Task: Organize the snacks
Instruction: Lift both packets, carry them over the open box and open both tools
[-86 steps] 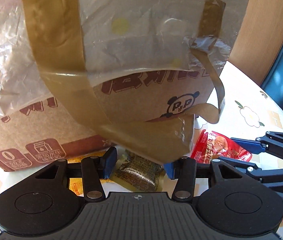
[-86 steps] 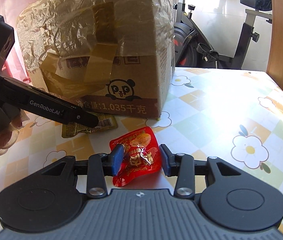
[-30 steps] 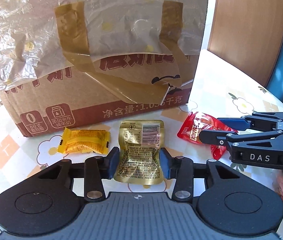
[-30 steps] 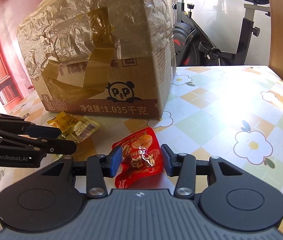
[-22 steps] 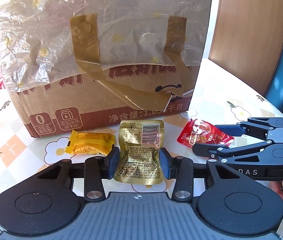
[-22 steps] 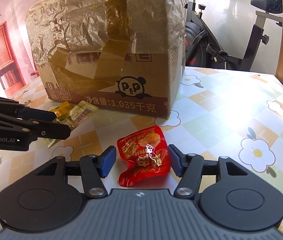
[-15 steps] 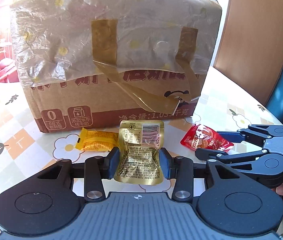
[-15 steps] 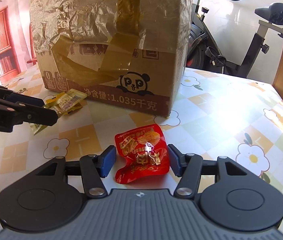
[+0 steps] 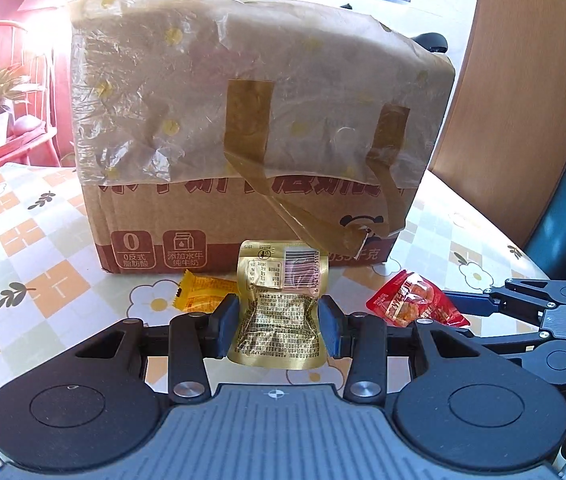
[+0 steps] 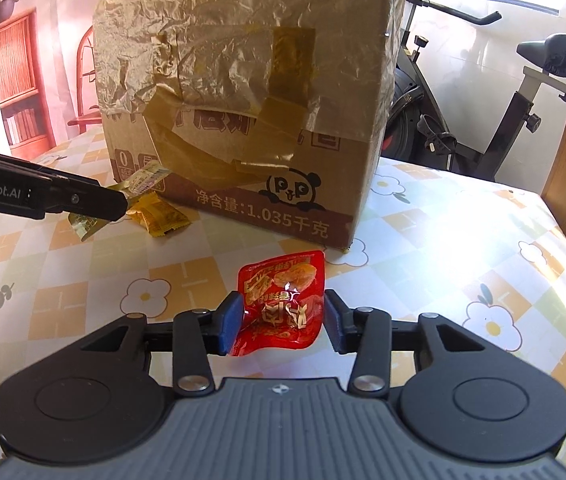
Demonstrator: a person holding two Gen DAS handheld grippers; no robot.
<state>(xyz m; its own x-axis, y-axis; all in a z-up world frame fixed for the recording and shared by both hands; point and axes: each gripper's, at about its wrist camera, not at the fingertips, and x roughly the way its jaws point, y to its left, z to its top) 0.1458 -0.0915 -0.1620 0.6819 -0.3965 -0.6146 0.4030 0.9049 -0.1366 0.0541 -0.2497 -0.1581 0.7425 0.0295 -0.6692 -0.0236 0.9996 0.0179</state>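
Table (image 10: 463, 248): covered with a checked cloth printed with white flowers, it carries the box and the snacks in bright sun.
Cardboard box (image 9: 251, 128): a large carton wrapped across its top in crinkled clear film and strips of brown tape, with a panda logo on its lower front; it stands on the table behind the snack packets.
Left hand-held gripper (image 9: 279, 322): narrowly set, its blue pads (image 9: 229, 318) press both sides of the gold foil packet and hold it upright, in front of the box's lower edge.
Right hand-held gripper (image 10: 281, 324): its jaws are closing, with the red snack packet between the blue pads; the left pad touches the packet's edge, while at the right pad contact cannot be told.
Gold foil packet (image 9: 281, 308): printed back facing the camera, barcode at its top right, pinched at its waist.
Red snack packet (image 10: 281, 306): crumpled and glossy, above the checked cloth near the box's front corner.
Yellow wrapped snack (image 10: 159, 214): lying flat on the table just beside the base of the box, under no gripper.
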